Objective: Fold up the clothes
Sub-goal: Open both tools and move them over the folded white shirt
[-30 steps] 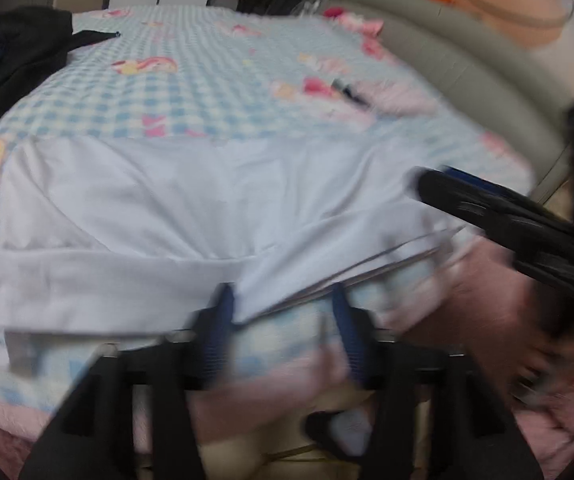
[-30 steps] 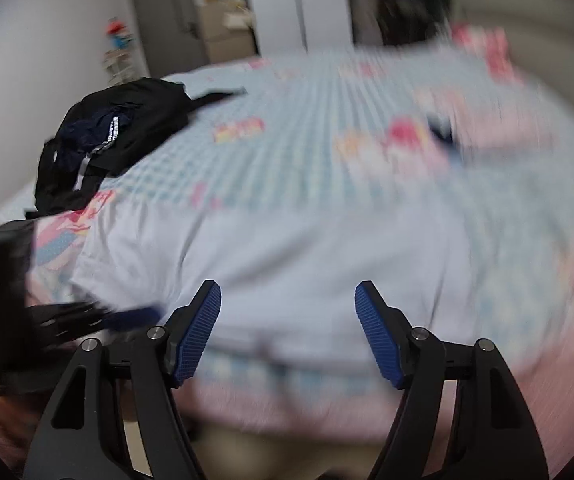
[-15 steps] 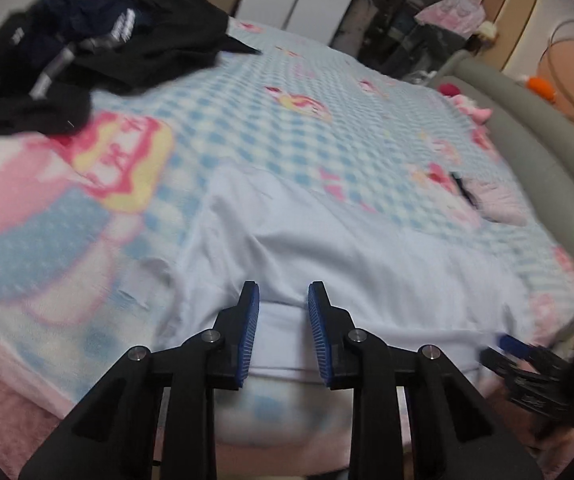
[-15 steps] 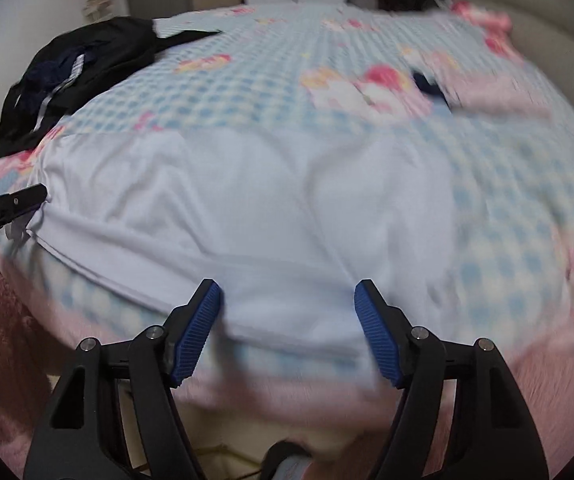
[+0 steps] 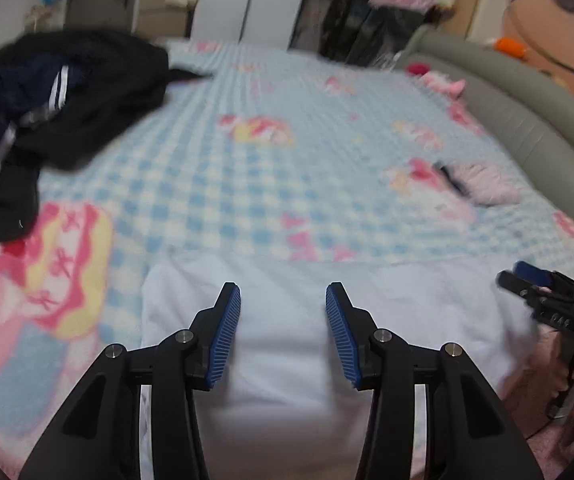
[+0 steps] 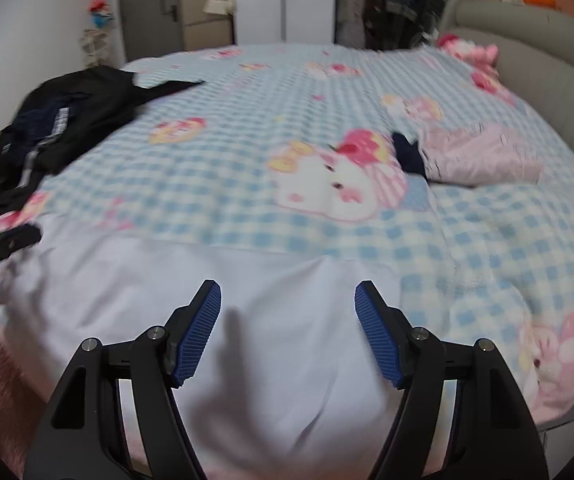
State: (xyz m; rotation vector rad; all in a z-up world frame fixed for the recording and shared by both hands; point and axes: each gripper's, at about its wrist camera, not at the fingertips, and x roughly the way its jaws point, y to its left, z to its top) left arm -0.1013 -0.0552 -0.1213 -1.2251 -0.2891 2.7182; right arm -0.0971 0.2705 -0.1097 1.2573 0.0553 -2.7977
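A white garment (image 5: 387,300) lies flat along the near edge of the bed; it also shows in the right wrist view (image 6: 135,280). My left gripper (image 5: 283,304) is open and empty above the garment's left part. My right gripper (image 6: 287,300) is open and empty above its right part. The right gripper shows at the right edge of the left wrist view (image 5: 543,292). The left gripper's tip shows at the left edge of the right wrist view (image 6: 3,242).
The bed has a blue checked blanket (image 5: 247,168) with pink cartoon prints. A heap of black clothes (image 5: 47,100) lies at the far left. A folded pink garment (image 6: 483,156) lies at the right. A grey padded bed frame (image 5: 527,112) runs along the right.
My left gripper has opened from nearly shut and has moved right over the garment. The right gripper stayed open and moved further over the garment.
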